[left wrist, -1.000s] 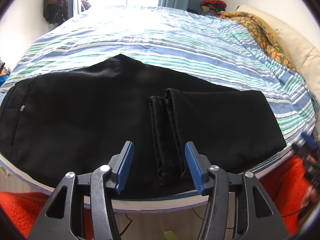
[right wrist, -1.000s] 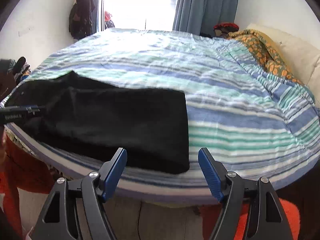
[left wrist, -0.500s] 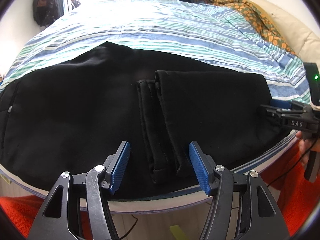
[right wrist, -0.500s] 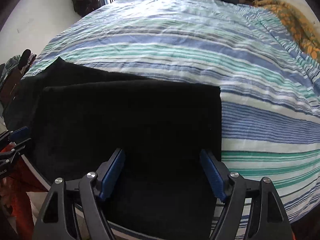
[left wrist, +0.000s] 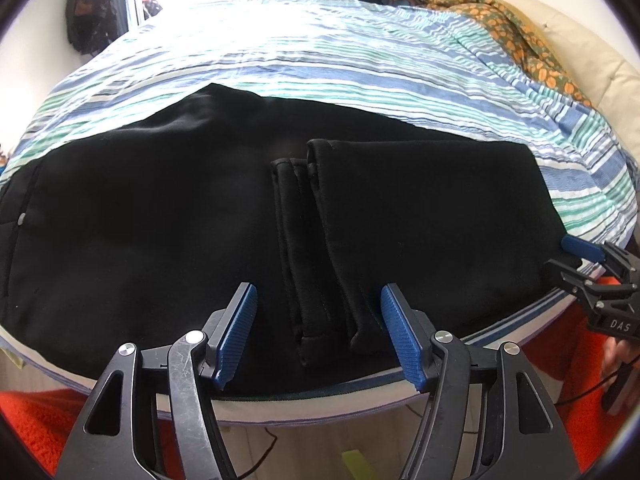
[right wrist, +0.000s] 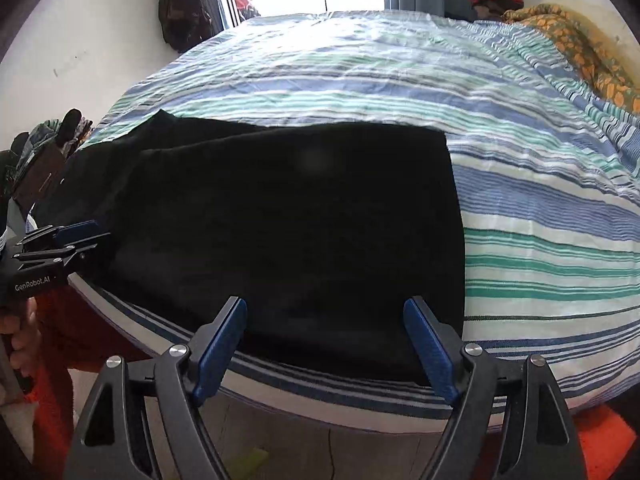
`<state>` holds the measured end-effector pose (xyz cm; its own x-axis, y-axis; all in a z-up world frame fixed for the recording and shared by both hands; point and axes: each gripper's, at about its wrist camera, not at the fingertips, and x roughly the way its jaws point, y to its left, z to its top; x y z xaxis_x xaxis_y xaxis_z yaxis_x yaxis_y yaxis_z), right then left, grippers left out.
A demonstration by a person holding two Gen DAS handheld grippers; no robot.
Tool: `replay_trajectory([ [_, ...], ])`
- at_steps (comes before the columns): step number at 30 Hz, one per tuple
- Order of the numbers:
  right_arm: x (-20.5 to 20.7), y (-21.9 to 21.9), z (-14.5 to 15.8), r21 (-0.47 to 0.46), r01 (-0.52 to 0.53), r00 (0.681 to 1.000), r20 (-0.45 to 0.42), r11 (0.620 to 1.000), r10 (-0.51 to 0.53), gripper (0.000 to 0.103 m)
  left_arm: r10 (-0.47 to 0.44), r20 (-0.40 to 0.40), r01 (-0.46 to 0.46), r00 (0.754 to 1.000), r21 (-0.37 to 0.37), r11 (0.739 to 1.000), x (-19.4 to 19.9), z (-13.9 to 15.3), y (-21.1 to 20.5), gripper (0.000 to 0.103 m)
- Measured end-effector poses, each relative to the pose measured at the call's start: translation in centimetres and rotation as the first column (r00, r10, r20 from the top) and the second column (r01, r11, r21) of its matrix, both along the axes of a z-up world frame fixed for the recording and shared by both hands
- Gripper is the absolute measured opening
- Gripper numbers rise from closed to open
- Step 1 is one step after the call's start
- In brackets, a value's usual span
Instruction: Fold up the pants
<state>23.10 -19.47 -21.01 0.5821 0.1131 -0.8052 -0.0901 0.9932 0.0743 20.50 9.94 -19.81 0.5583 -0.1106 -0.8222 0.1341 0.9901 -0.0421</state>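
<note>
- Two grippers hang over the near edge of the bed [left wrist: 360, 60], each tilted down toward the black pants [left wrist: 160, 208] spread along that edge.
- The pants lie flat on the bed's striped cover, partly folded: the leg ends are doubled back onto the body of the garment, so the two hems [left wrist: 320, 264] sit side by side on top, running from mid-garment toward the bed's near edge.
- The left gripper [left wrist: 318, 330] has its blue pads apart and opening; the hems lie between them in its view, but the pads press on nothing.
- The right gripper [right wrist: 326, 346] is likewise apart and opening, poised over the folded end of the pants [right wrist: 300, 220], close to the garment's right border, clamping nothing.
- Each gripper shows in the other's view at the bed's near edge: the right one [left wrist: 592, 268] at the garment's right end, the left one [right wrist: 60, 242] at its left.
- An orange patterned blanket [left wrist: 516, 36] lies bunched at the bed's far right corner.
</note>
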Motion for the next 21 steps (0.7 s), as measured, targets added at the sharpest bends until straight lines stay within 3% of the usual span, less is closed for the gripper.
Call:
replay_trajectory([
  [4,-2.0,-0.2,3.2,-0.062,0.024,0.985,0.171,0.998,-0.013,0.08,0.025,0.045,-0.022,0.999,-0.054,0.998,-0.2,0.8,0.9,0.07],
  [6,-3.1,-0.4,3.4,-0.114,0.036,0.978,0.206,0.993,-0.012,0.081,0.048,0.07,-0.043,0.996,-0.067,0.997,-0.4,1.3,1.5,0.071],
  [14,-3.1,-1.5,2.7,-0.131,0.076,0.984,0.172,0.989,-0.053,0.081,0.143,0.123,-0.132,0.982,-0.093,0.987,-0.6,3.0,3.5,0.071],
  [21,-3.4,-2.2,2.9,-0.088,0.103,0.979,0.186,0.991,-0.086,0.081,0.215,0.108,-0.208,0.971,-0.074,0.975,-0.2,3.1,5.8,0.075],
])
